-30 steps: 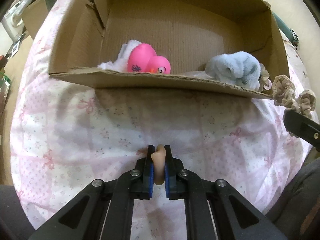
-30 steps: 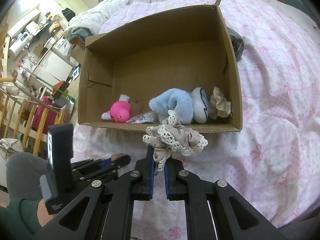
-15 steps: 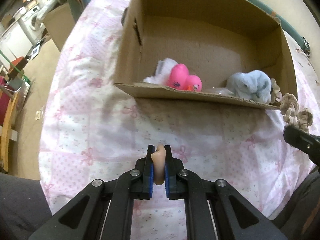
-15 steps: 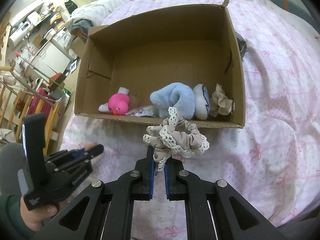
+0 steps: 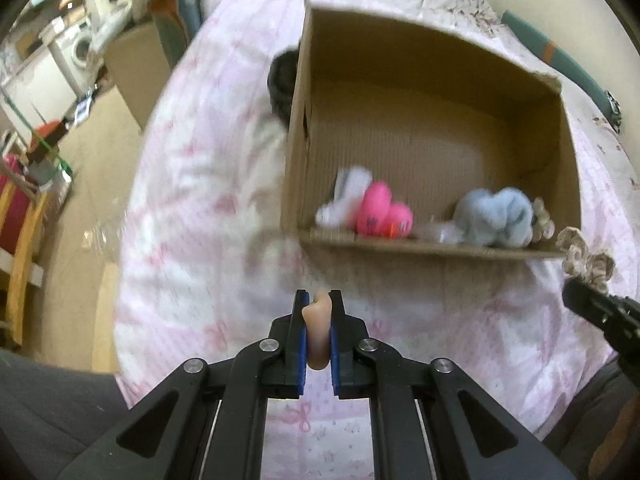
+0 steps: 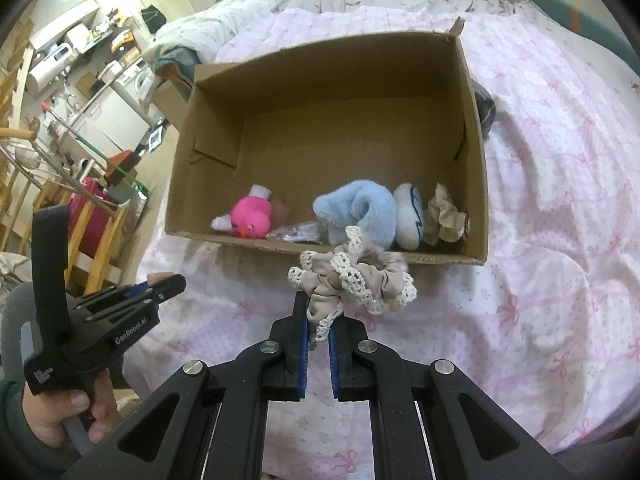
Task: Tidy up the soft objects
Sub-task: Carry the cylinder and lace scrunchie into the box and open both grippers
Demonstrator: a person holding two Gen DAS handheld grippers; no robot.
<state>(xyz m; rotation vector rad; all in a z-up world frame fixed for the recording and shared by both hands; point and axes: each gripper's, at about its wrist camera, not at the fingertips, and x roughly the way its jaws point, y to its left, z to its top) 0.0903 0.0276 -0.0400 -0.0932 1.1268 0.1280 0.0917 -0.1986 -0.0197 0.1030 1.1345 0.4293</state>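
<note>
Above the pink quilt, short of the cardboard box, both tools hang loaded; the right gripper is clamped on a lace-trimmed scrunchie; the left gripper pinches a small peach-coloured soft piece; delivery looks underway; next, each must clear the near wall before letting go beside the pink duck and blue plush.

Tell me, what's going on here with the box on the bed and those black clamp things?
A person is tidying soft things into a cardboard box on a pink bedspread, with a tool in each hand. The right tool grips a lace-trimmed beige scrunchie just short of the box. The left tool pinches a small peach-coloured soft piece, further back. A pink rubber duck and a blue plush toy already lie inside.
</note>
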